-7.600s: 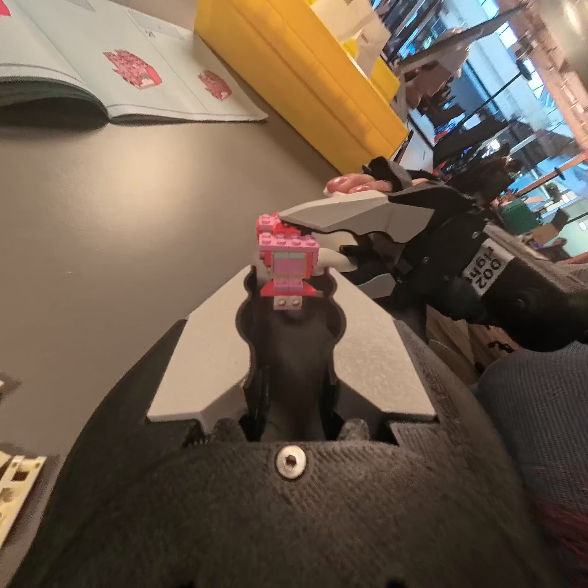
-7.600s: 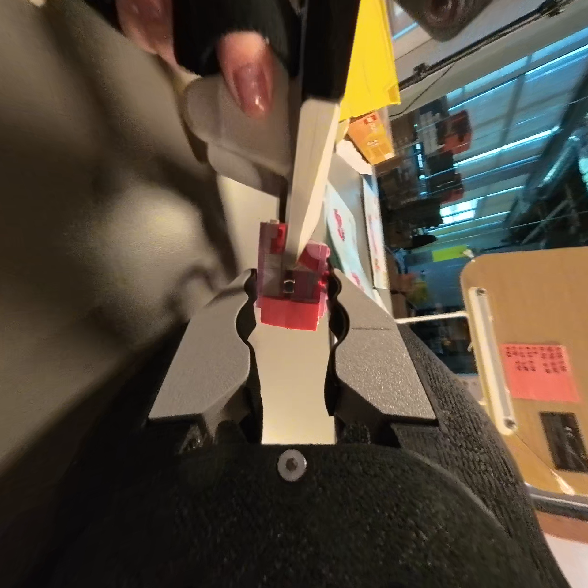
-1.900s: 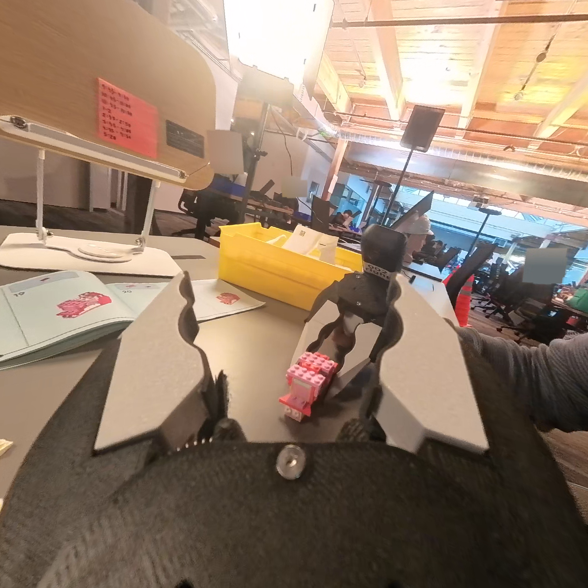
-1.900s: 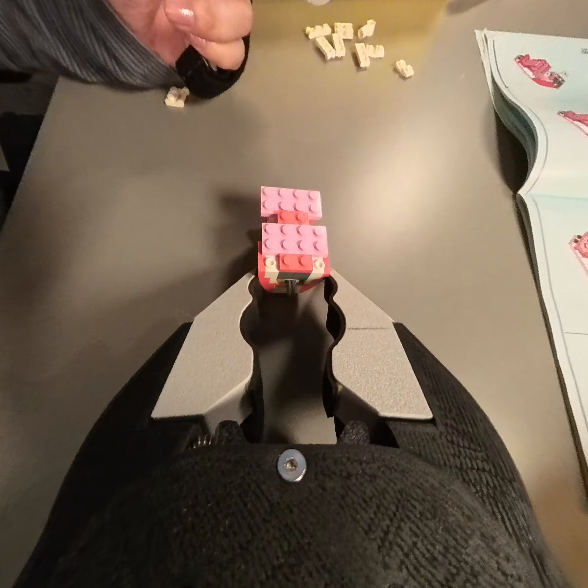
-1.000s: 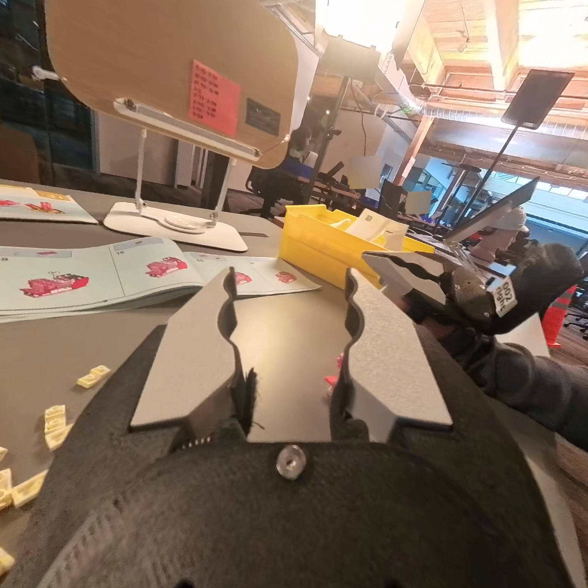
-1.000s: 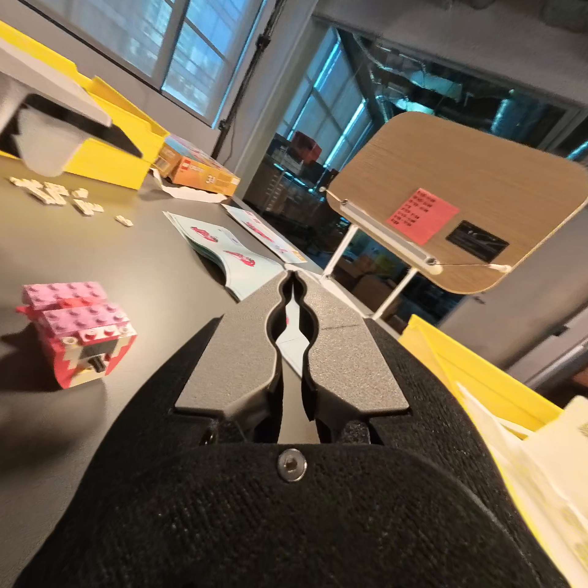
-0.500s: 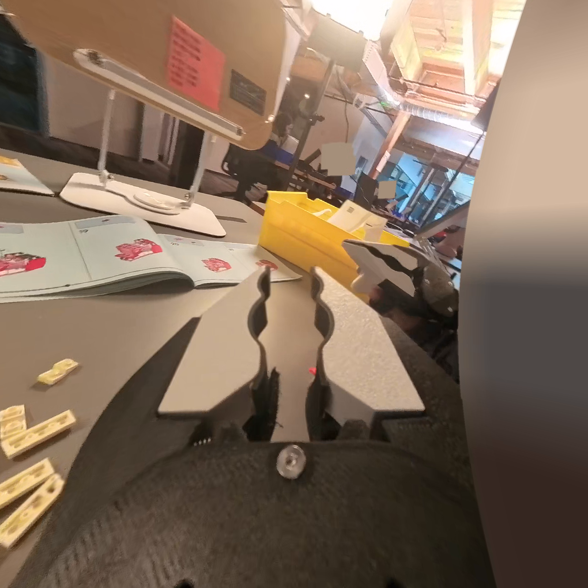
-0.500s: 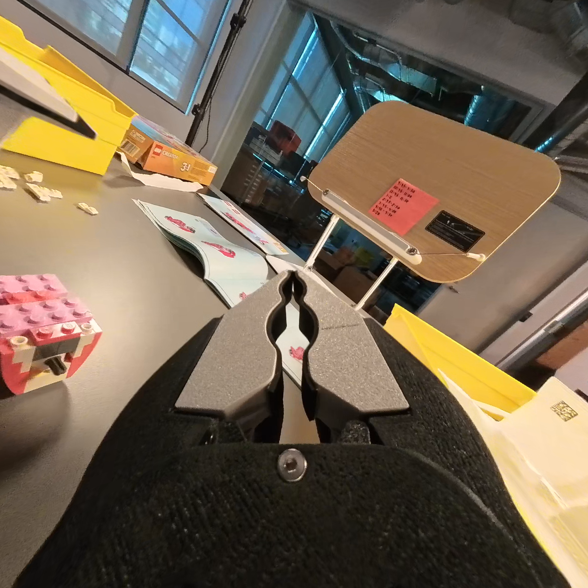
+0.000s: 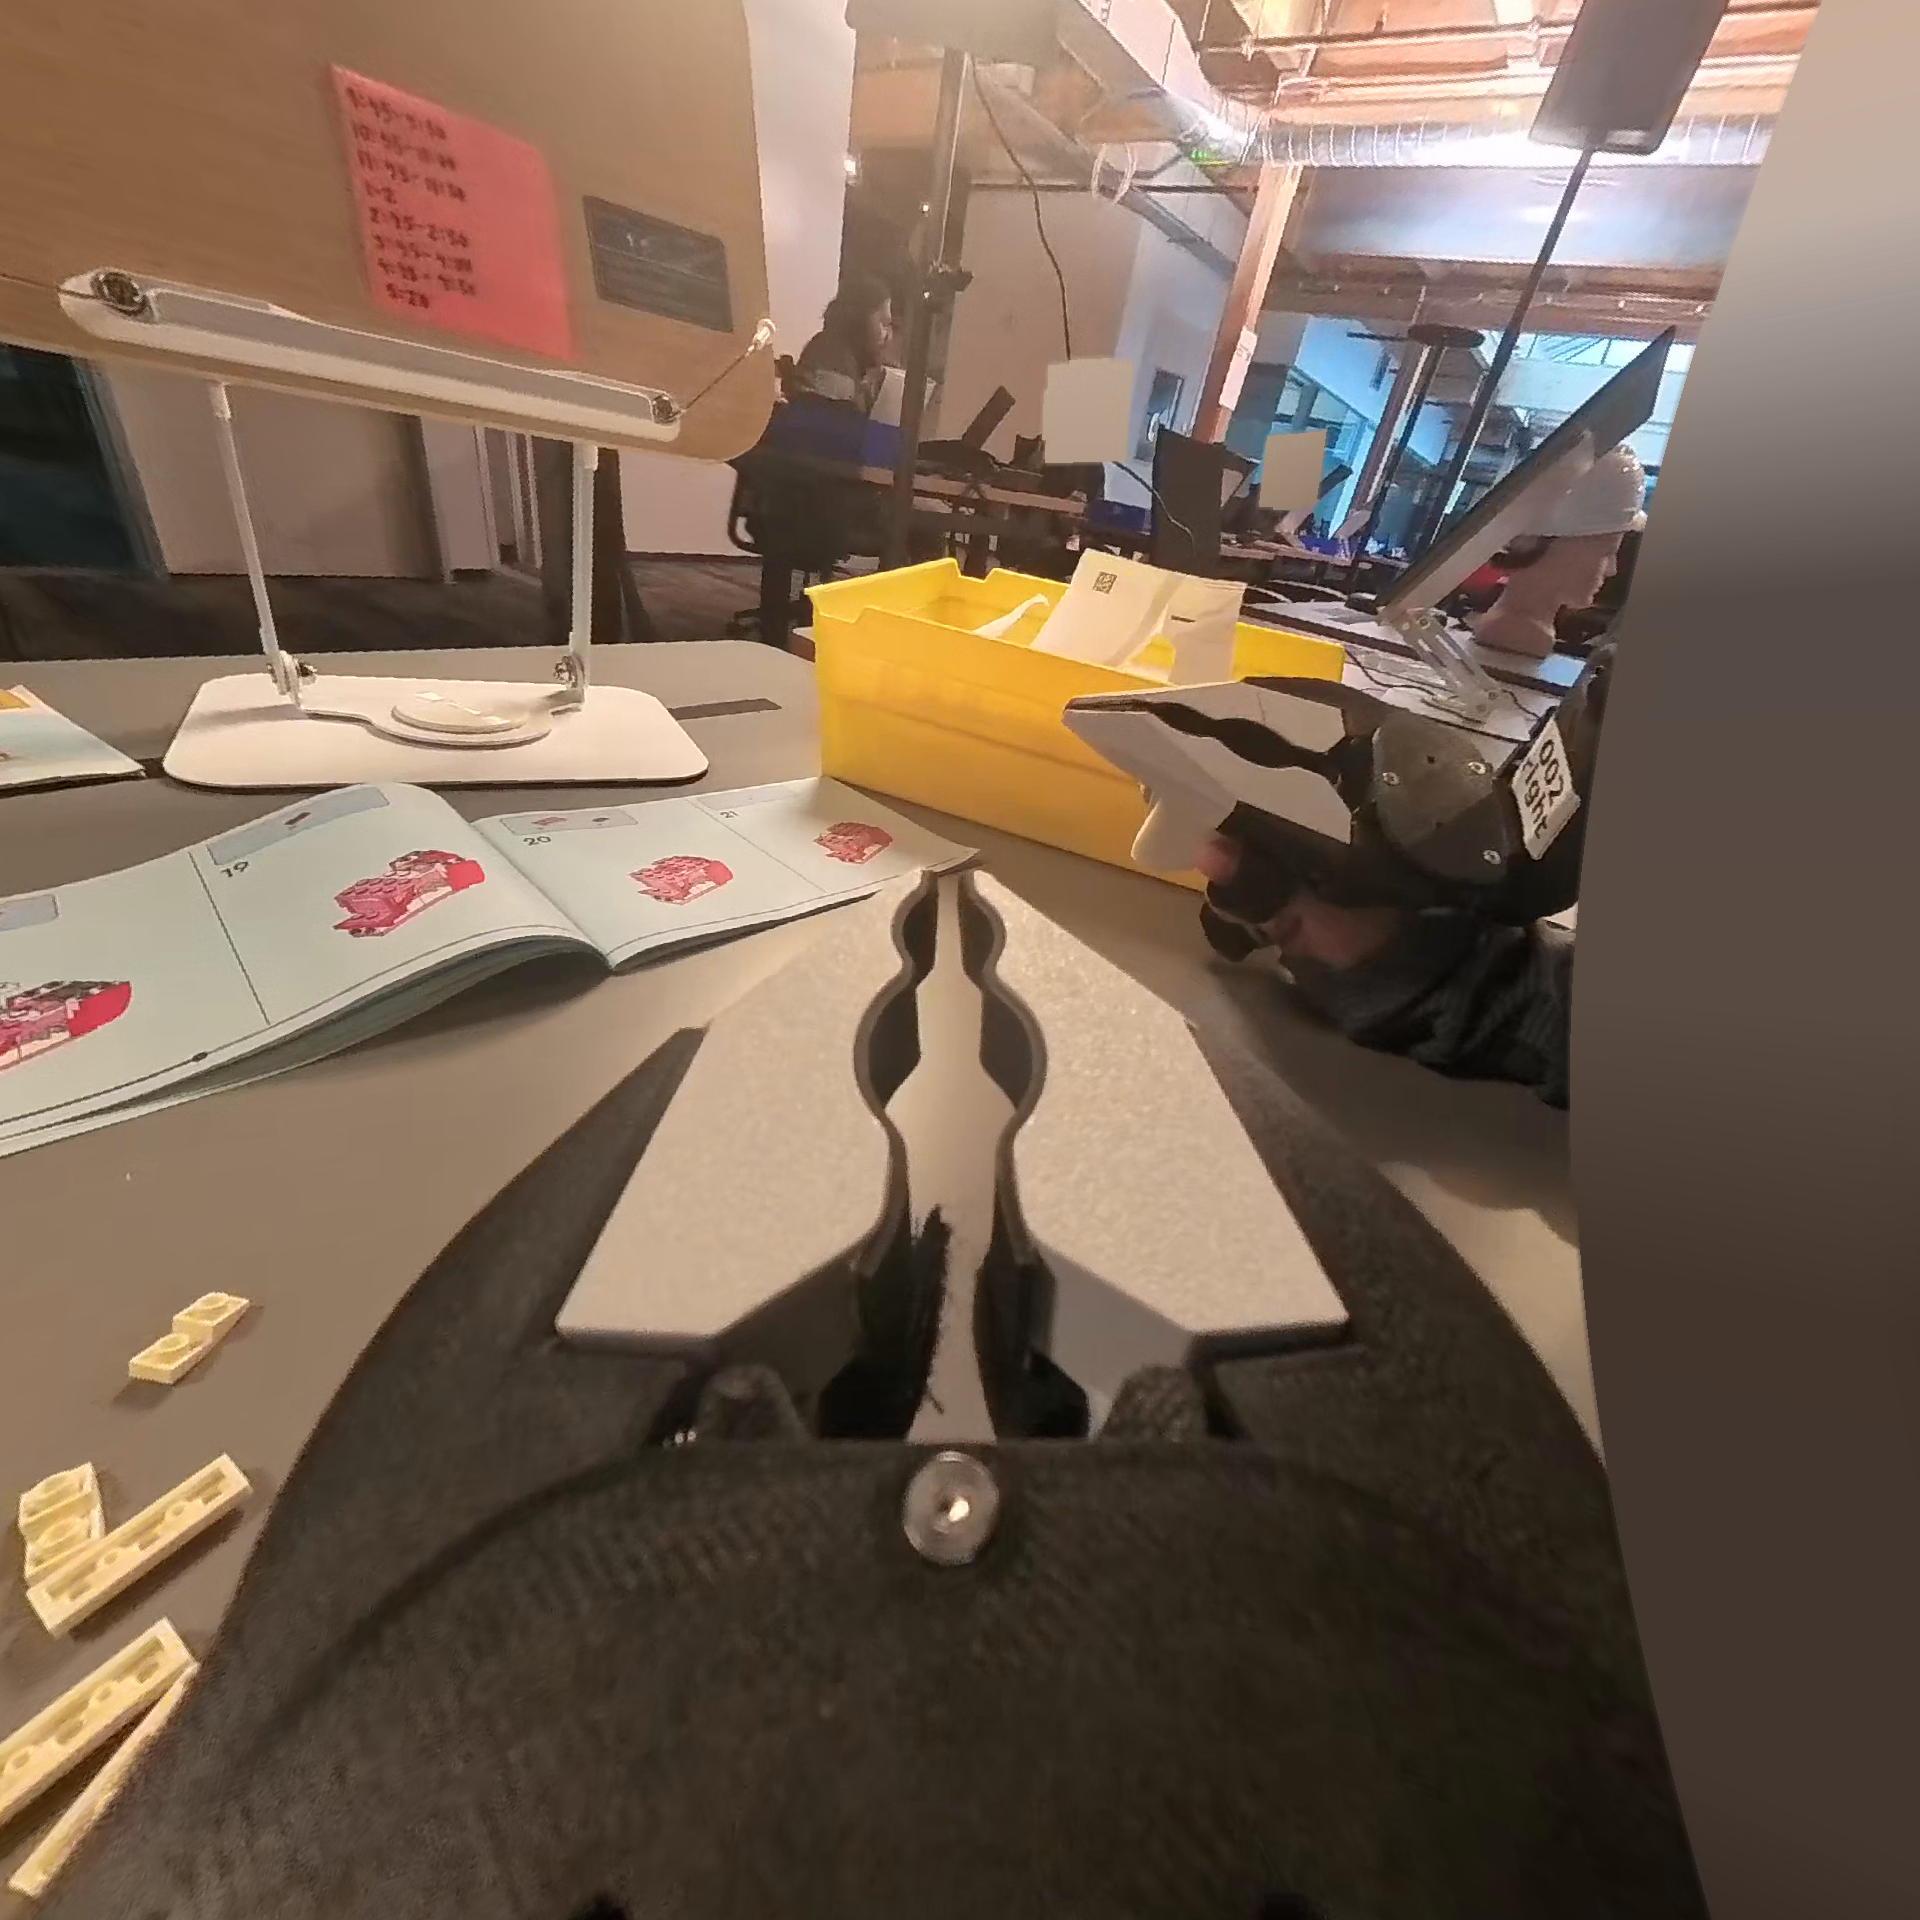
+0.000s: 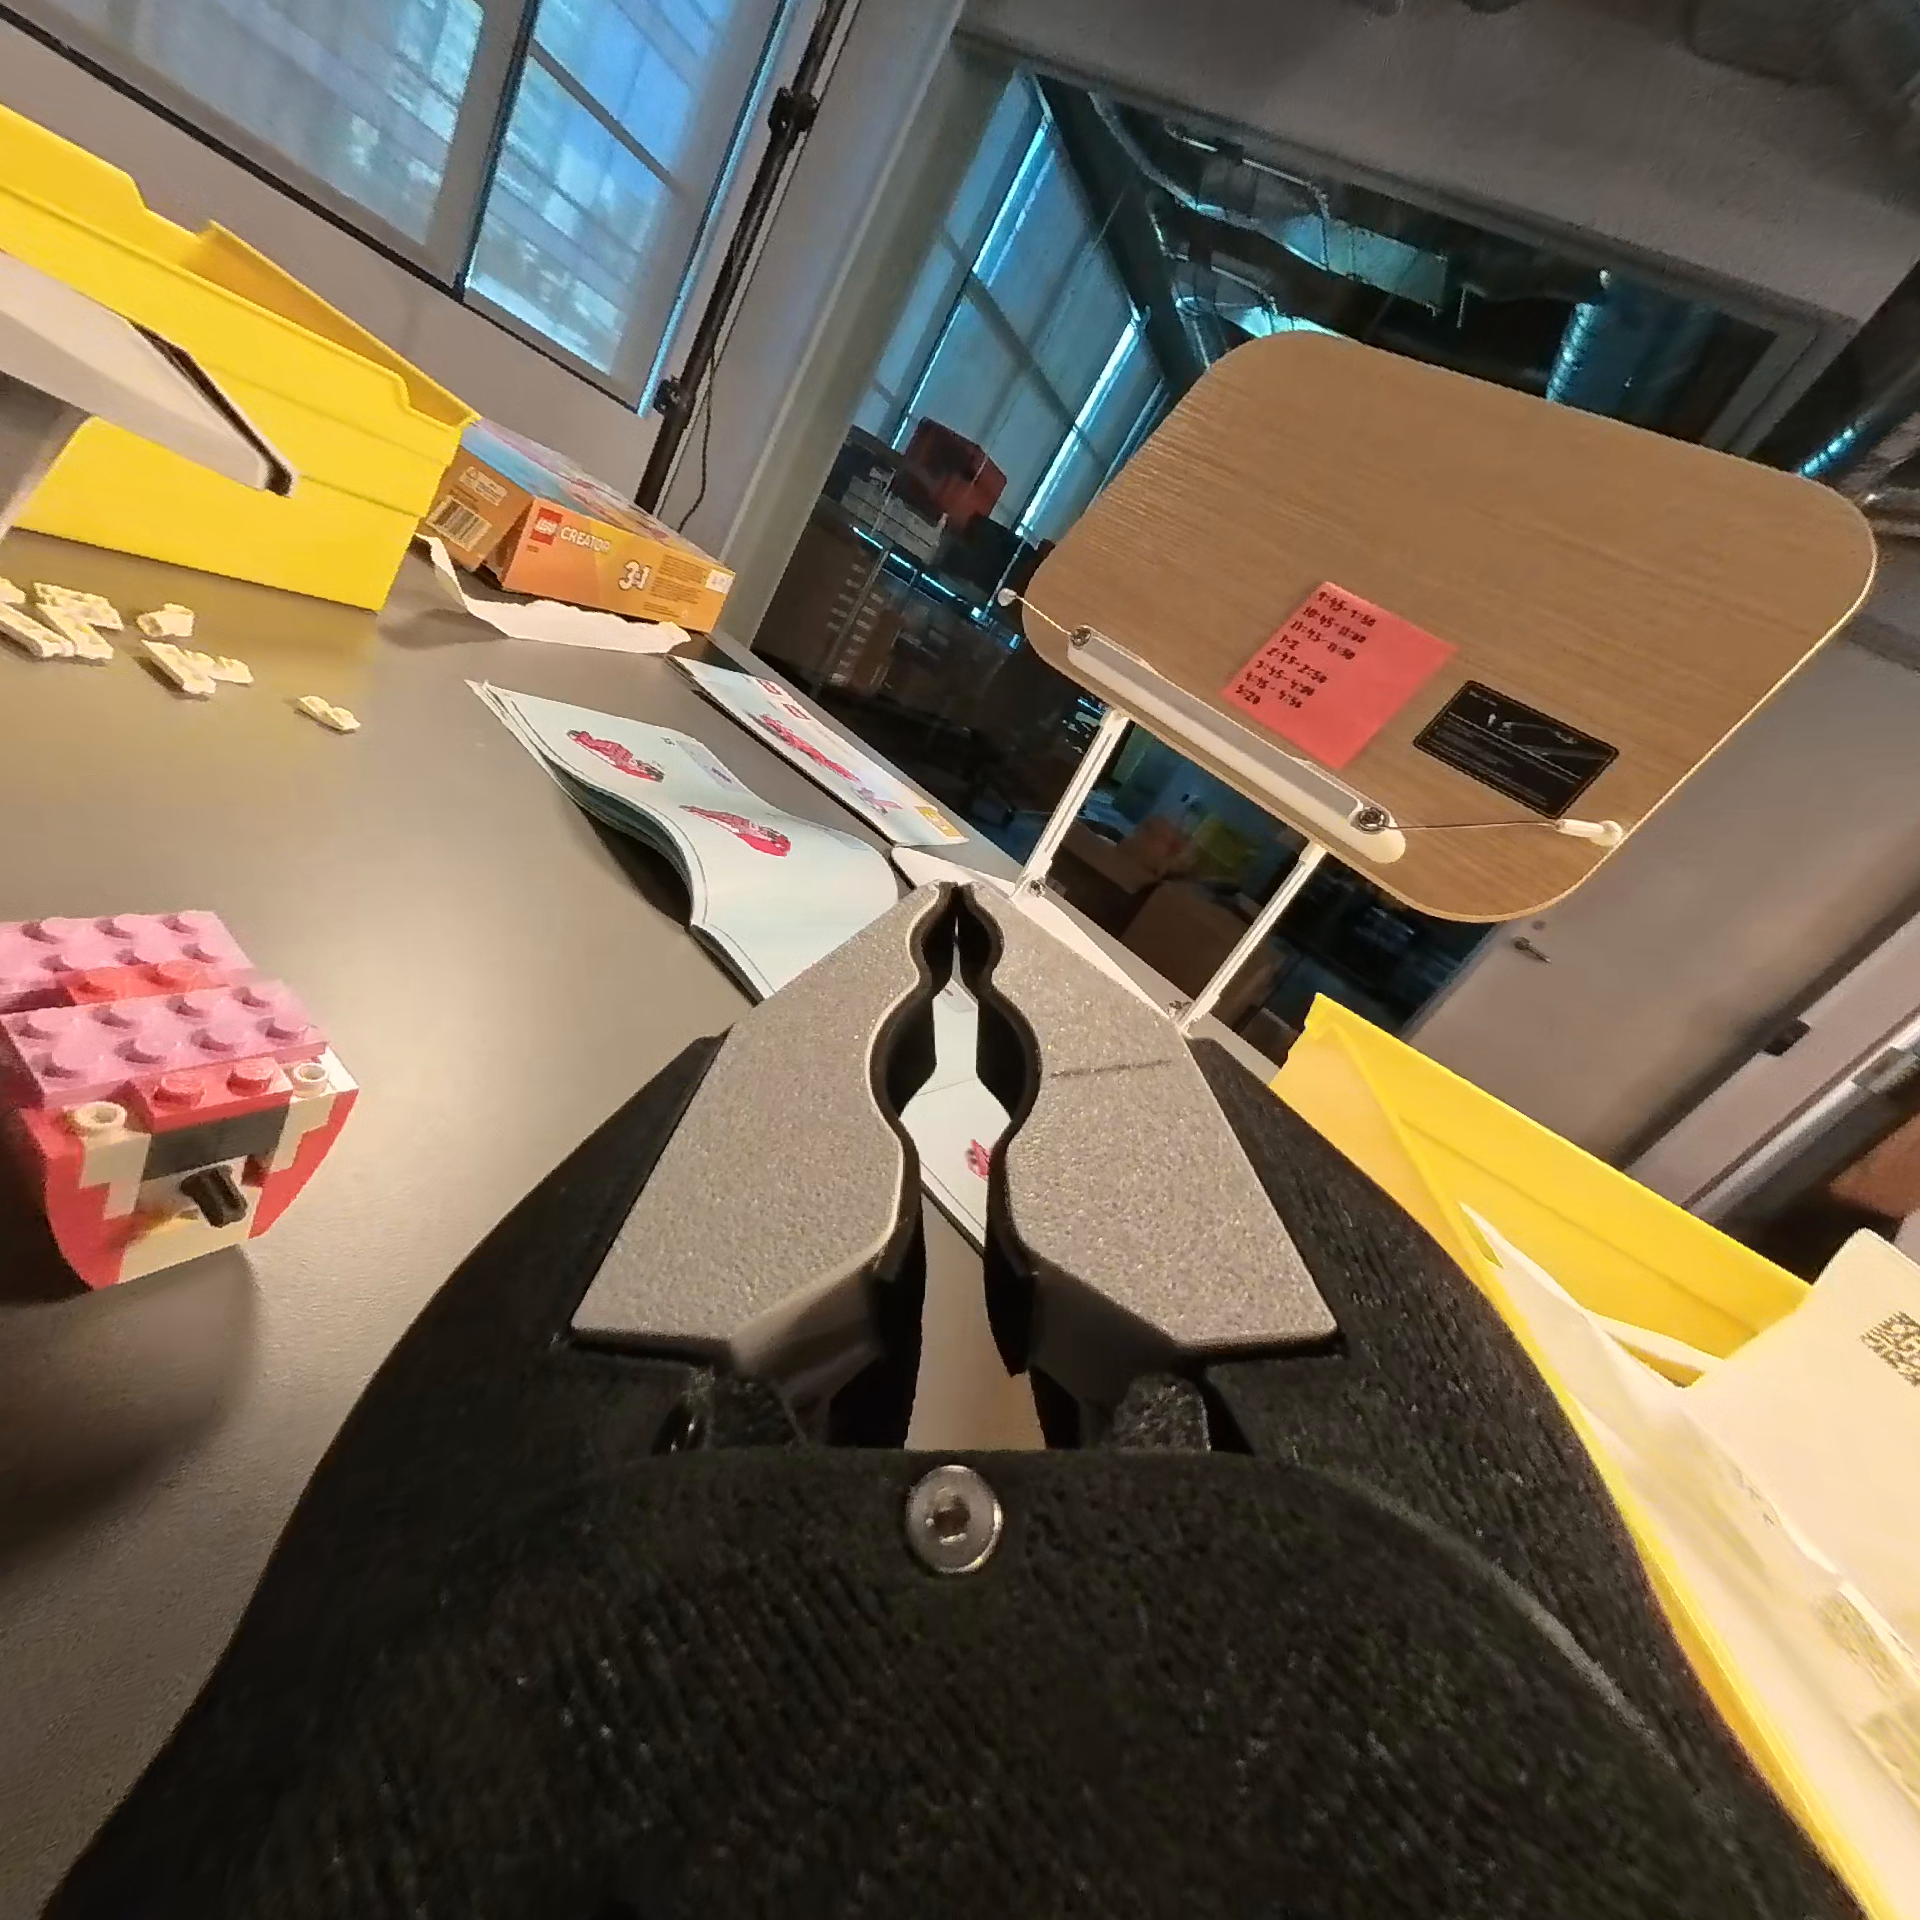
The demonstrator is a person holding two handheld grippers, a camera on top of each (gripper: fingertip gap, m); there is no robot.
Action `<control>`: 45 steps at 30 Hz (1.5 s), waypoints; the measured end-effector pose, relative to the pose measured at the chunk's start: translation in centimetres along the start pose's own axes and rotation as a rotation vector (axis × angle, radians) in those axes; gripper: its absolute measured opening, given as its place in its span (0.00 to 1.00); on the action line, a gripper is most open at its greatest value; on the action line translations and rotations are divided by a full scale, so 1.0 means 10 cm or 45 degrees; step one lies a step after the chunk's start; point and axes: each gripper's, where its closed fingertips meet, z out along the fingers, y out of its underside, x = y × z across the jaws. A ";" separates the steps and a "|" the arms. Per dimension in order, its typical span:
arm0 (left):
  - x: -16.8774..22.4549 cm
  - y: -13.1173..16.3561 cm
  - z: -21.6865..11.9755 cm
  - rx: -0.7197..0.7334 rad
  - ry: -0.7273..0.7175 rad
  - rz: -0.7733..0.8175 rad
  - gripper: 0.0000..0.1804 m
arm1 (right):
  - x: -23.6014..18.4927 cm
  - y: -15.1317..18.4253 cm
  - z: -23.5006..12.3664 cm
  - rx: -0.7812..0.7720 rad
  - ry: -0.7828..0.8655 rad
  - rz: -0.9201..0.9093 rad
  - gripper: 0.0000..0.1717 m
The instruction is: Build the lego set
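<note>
Nearest us, our left gripper [image 9: 948,881] lies low over the dark grey table [image 9: 312,1195], its fingers drawn together at the tips with nothing between them. Cream bricks [image 9: 135,1538] are scattered just to its left. Beyond lies an open instruction booklet [image 9: 416,914], then a white-based wooden book stand [image 9: 436,717] and a yellow bin [image 9: 966,717] holding paper bags. Our right gripper [image 9: 1081,717] rests farther right, clenched on nothing. Behind, we see an open office with desks, chairs and timber ceiling beams.

Only the right wrist view shows the pink and red brick model [image 10: 156,1091] standing on the table left of our right gripper, apart from it, plus an orange box [image 10: 592,561] and tall windows [image 10: 520,156].
</note>
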 end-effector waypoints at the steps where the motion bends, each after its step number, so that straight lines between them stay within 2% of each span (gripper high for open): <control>1: 0.00 0.00 0.00 0.001 0.000 0.000 0.01 | 0.00 0.00 0.00 0.002 -0.004 0.002 0.00; 45: 0.00 -0.01 0.00 0.006 0.001 0.014 0.00 | -0.04 0.01 0.01 -0.005 -0.037 0.026 0.00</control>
